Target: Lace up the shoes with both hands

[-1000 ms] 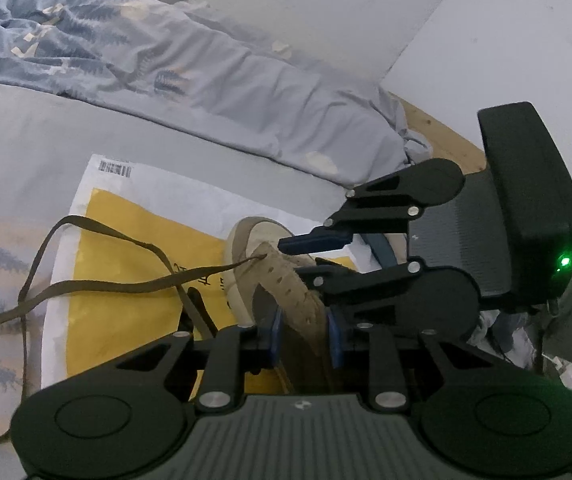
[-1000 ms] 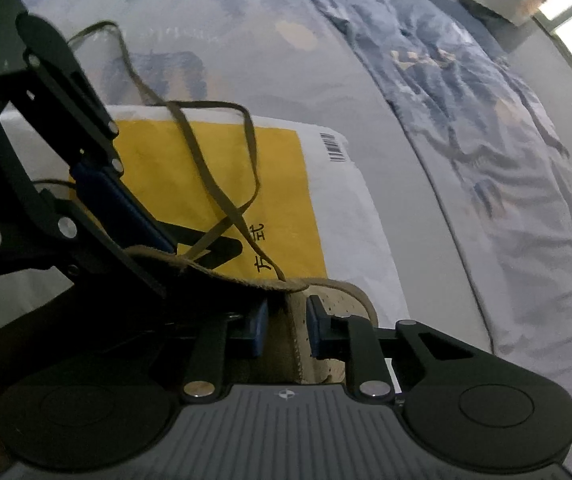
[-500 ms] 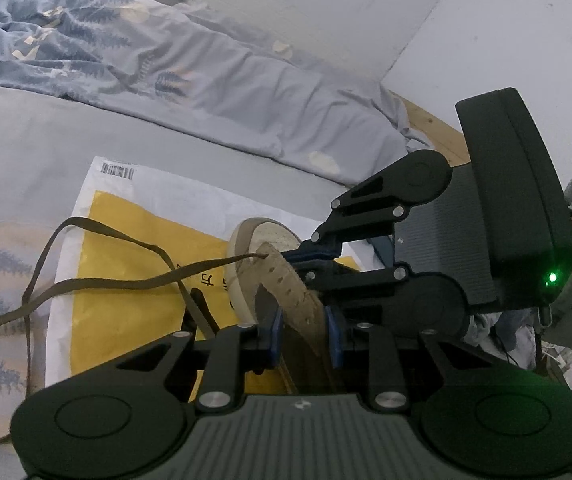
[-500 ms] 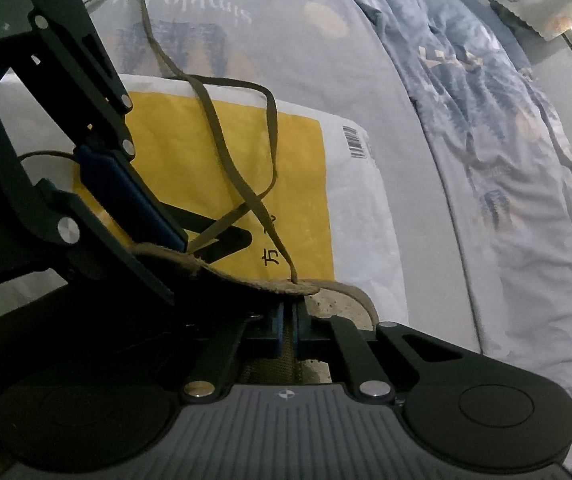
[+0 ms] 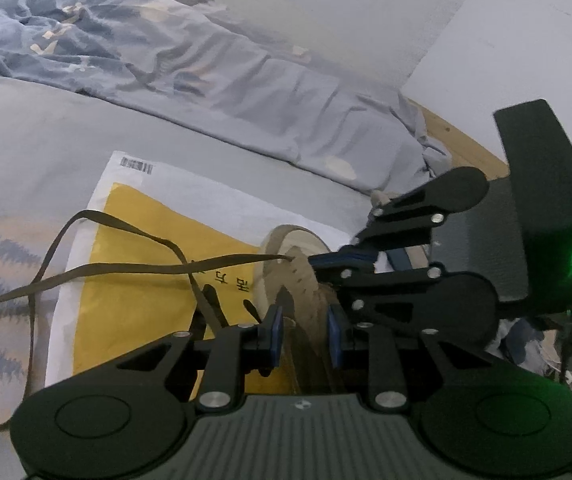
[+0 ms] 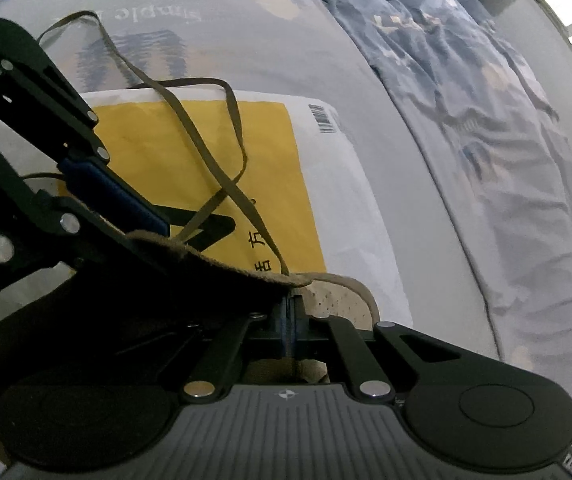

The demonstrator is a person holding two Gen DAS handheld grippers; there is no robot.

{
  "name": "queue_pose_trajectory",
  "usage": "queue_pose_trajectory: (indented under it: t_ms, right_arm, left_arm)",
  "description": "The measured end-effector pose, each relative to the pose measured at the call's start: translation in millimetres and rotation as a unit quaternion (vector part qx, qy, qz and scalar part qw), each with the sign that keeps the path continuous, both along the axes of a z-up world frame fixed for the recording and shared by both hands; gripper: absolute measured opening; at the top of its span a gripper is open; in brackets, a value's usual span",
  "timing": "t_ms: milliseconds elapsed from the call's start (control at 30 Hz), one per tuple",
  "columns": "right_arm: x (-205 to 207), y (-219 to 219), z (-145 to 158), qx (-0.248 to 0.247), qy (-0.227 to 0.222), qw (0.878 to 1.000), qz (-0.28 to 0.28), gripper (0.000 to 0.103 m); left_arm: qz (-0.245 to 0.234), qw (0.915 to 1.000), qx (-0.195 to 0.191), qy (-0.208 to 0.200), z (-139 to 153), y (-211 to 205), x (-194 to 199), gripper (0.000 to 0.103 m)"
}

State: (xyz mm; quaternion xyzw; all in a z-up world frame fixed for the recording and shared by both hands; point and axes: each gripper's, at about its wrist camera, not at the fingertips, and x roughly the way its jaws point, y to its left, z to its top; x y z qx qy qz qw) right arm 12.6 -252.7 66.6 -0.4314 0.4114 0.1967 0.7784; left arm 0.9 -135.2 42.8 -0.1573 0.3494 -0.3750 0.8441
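Observation:
A tan suede shoe (image 5: pixel 286 240) lies on a yellow and white mailer bag (image 5: pixel 134 300) on the bed. My left gripper (image 5: pixel 305 334) is shut on the shoe's eyelet flap, with the tan strip between its blue pads. A brown lace (image 5: pixel 126 270) leaves the flap's front eyelet and trails left in loose loops. My right gripper (image 5: pixel 315 259) comes in from the right at that front end. In the right wrist view the right gripper (image 6: pixel 290 312) is shut just under the flap's front end, beside the toe (image 6: pixel 341 300). The flap hides whether the lace (image 6: pixel 206 152) is pinched.
A crumpled blue patterned quilt (image 5: pixel 166 60) is heaped along the far side of the bed, next to a pale wall. A wooden bed edge (image 5: pixel 457 140) shows at the right. The grey sheet (image 6: pixel 325 40) surrounds the mailer bag (image 6: pixel 190 128).
The right gripper's jaws have closed from a gap around the shoe's front flap to fully together. The left gripper has kept its hold and the shoe has stayed in place.

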Motion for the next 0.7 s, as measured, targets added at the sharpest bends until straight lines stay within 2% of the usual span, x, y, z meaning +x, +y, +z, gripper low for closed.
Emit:
queue_pose_trajectory:
  t_ms: [167,267,333,533,700]
  right_arm:
    - [-4.7,-8.8,5.4,0.006,0.003,1.000,-0.021,0.000]
    - [-9.5,-11.9,8.8,-0.008,-0.006,1.000,-0.029,0.000]
    - [-12.1,-15.6,12.3,-0.020,-0.012,0.999,-0.038,0.000]
    - [-19.6,-33.4,27.5,-0.005,-0.006,0.998,-0.064,0.000]
    - [-24.7,-23.3,29.5,0.003,0.007,0.999,-0.048,0.000]
  left_arm:
    - [0.015,0.9998,0.010,0.001,-1.1,-2.0,1.8,0.023]
    - [0.023,0.9996,0.017,0.000,-1.8,-5.4,0.7,0.023]
    - [0.033,0.9990,0.030,-0.006,-1.8,-9.1,-1.8,0.015]
    - [0.014,0.9991,0.033,-0.024,1.0,-18.9,-7.9,0.015]
    - [-0.002,0.9988,0.033,-0.036,3.0,-26.0,-9.9,0.021]
